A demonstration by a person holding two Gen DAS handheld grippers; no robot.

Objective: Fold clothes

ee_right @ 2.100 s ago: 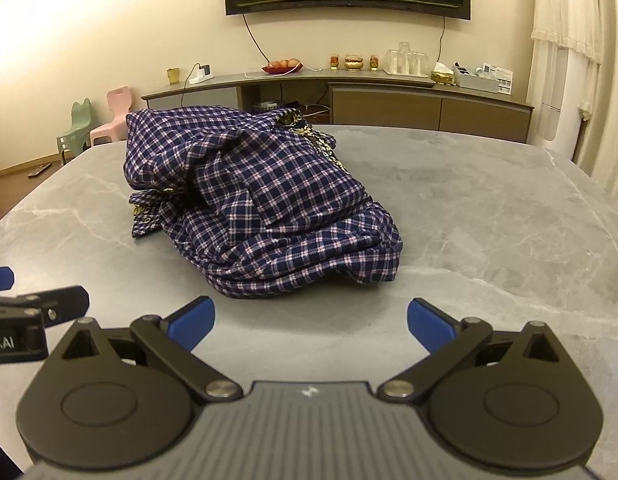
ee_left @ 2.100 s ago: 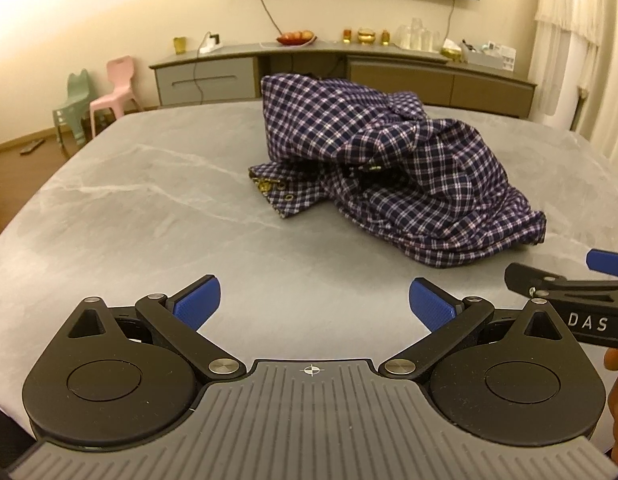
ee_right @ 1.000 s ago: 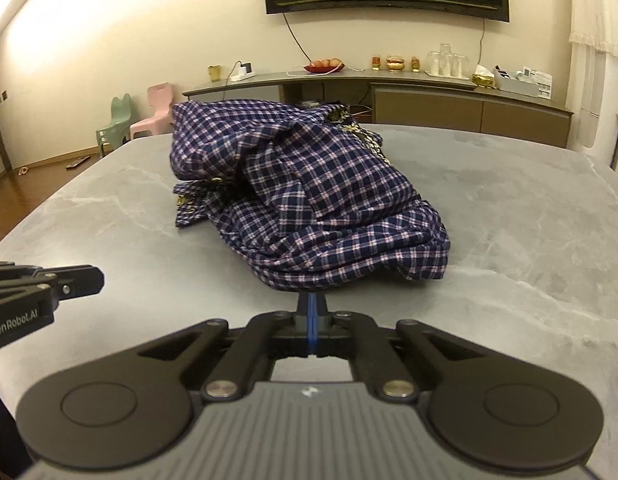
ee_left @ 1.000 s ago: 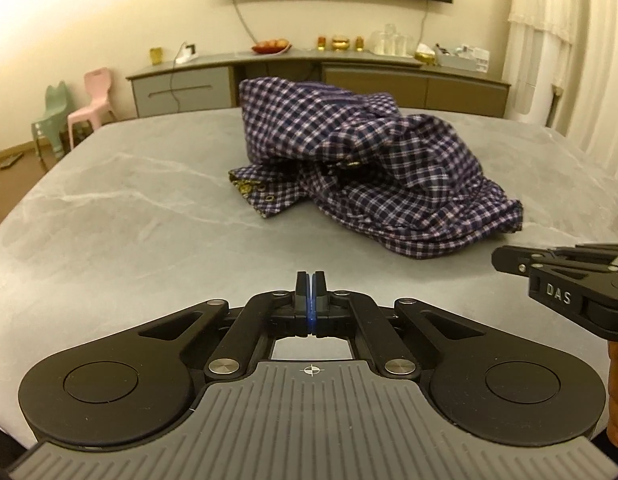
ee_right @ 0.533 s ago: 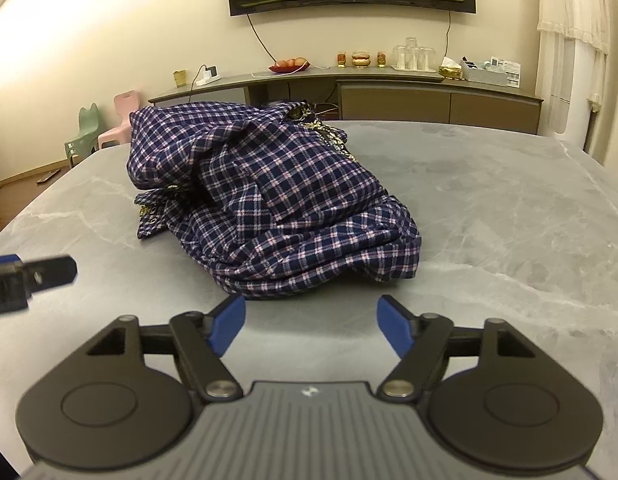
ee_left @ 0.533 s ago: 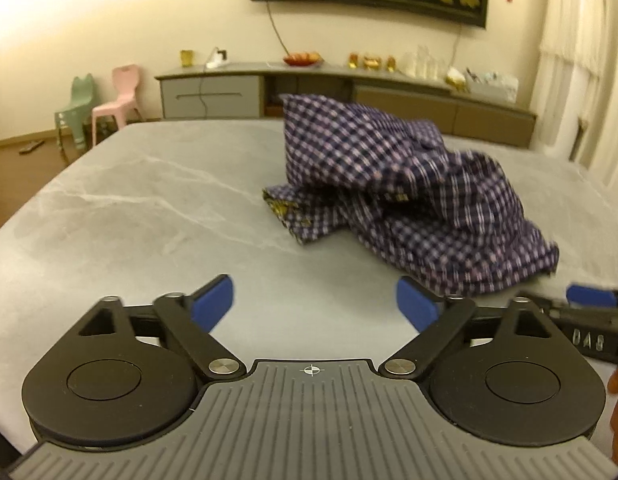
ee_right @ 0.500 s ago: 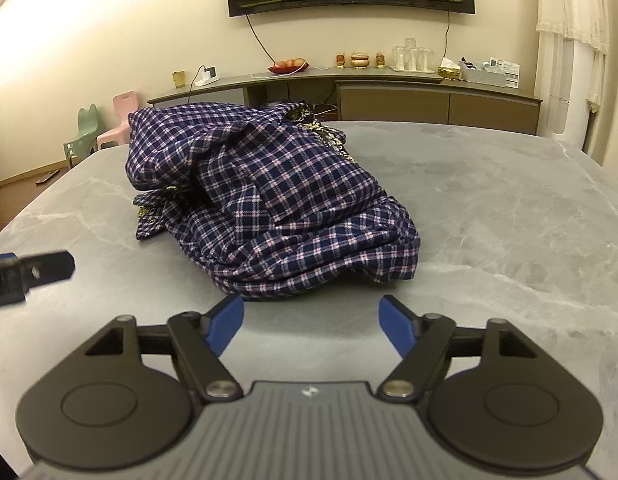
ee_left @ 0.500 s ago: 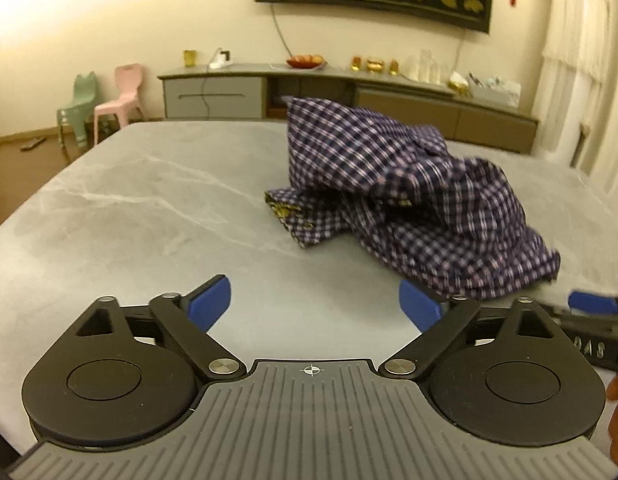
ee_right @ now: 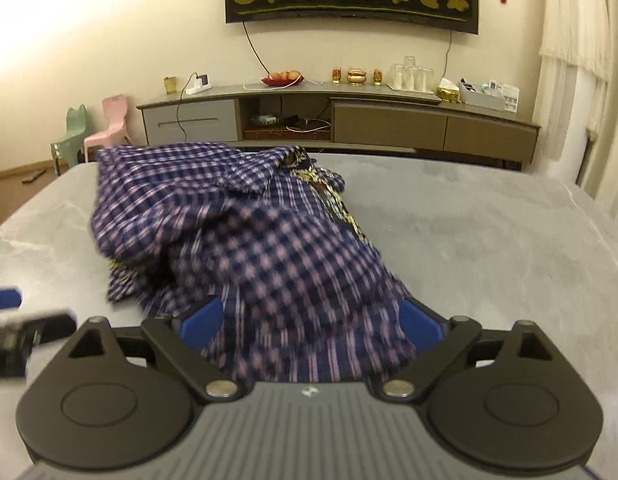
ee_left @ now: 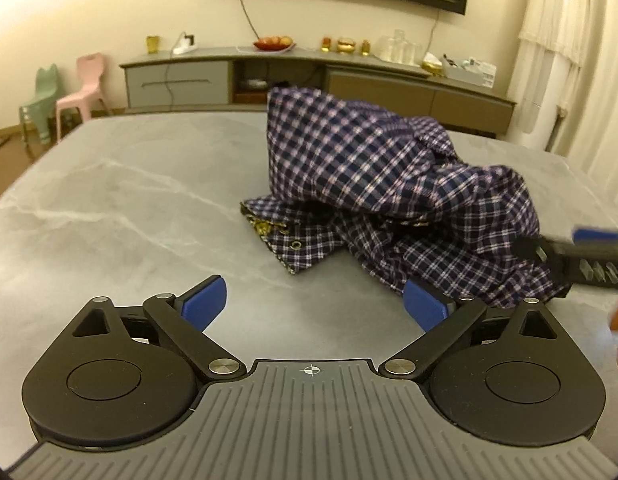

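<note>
Left wrist view: your left gripper point(ee_left: 315, 306) is spread wide over bare grey marble table point(ee_left: 121, 208), nothing between its blue pads. The shirt point(ee_left: 393, 196), navy-and-white check, lies crumpled in a heap on the table ahead and to the right, one flat edge with brass eyelets poking out toward you. Right wrist view: your right gripper point(ee_right: 311, 320) has its jaws opening, the heap's blurred near edge lying between them, pads not pressing it. Gold patterned lining shows at the top.
</note>
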